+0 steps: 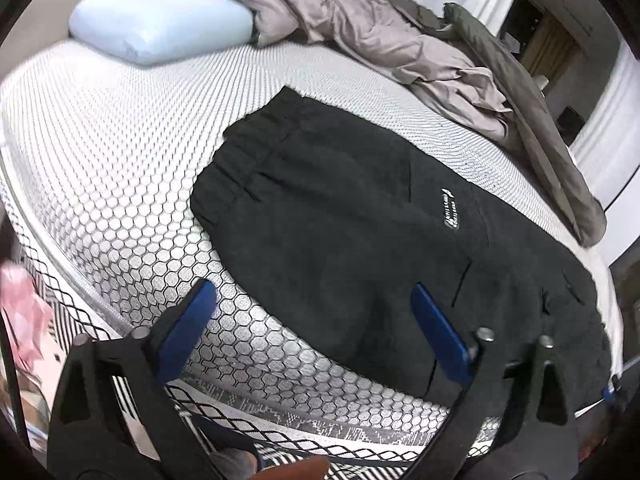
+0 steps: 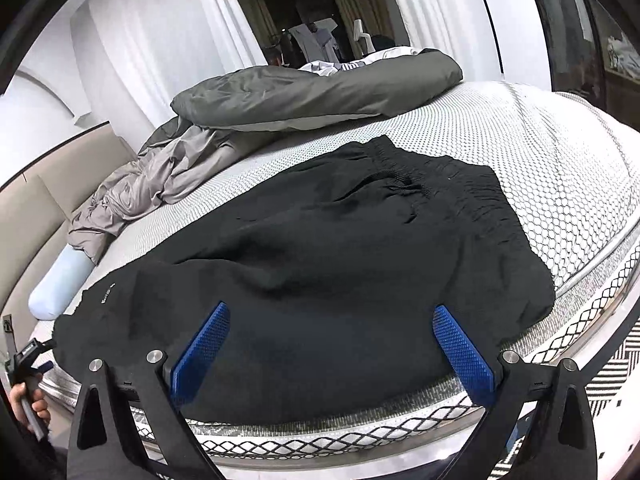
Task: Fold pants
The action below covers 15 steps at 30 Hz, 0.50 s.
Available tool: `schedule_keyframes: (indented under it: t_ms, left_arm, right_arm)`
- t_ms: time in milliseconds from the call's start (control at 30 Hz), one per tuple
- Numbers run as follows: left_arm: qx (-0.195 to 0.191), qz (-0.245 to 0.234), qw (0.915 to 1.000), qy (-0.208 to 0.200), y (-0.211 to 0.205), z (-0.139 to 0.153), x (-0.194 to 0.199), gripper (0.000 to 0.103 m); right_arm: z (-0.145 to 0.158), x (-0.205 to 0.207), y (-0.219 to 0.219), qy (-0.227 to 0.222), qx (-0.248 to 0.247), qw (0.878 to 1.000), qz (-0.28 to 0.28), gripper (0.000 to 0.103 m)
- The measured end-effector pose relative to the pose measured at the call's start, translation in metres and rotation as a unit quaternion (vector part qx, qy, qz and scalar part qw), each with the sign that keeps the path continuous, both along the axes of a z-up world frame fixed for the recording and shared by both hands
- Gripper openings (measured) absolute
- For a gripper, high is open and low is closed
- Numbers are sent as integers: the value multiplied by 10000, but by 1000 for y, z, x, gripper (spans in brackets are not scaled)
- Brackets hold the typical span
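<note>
Both of my grippers hung with jaws spread wide, holding nothing: the left gripper (image 1: 312, 320) over the near mattress (image 1: 120, 168) edge, one blue finger above the black pants (image 1: 340, 208), the right gripper (image 2: 332, 344) over their near end. Those pants lay flat on the bed, beside a rumpled grey duvet (image 2: 300, 92) and pale blue pillow (image 1: 160, 28).

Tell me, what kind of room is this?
It looks like a bedroom. There's a bed with a bare mattress, a light blue pillow and a crumpled grey blanket. Black pants lie spread on the mattress.
</note>
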State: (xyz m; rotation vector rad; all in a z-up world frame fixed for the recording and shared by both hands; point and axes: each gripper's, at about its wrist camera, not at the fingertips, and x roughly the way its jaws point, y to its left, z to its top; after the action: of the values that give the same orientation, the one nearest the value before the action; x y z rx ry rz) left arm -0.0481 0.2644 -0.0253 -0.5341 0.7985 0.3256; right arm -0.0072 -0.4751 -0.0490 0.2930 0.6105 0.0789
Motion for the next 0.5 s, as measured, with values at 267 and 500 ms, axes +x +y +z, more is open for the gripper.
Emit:
schedule_keyframes:
  t_ms: [267,500]
  left_arm:
    - [-1014,102,9944,-287,36,-17,19,74]
    - [-946,455,9905,-884,41,-1,18,2]
  right_arm:
    - [-2,0,-10,29,374,9993,14,103]
    - [-2,-11,-39,-69,743,9968,-304,103]
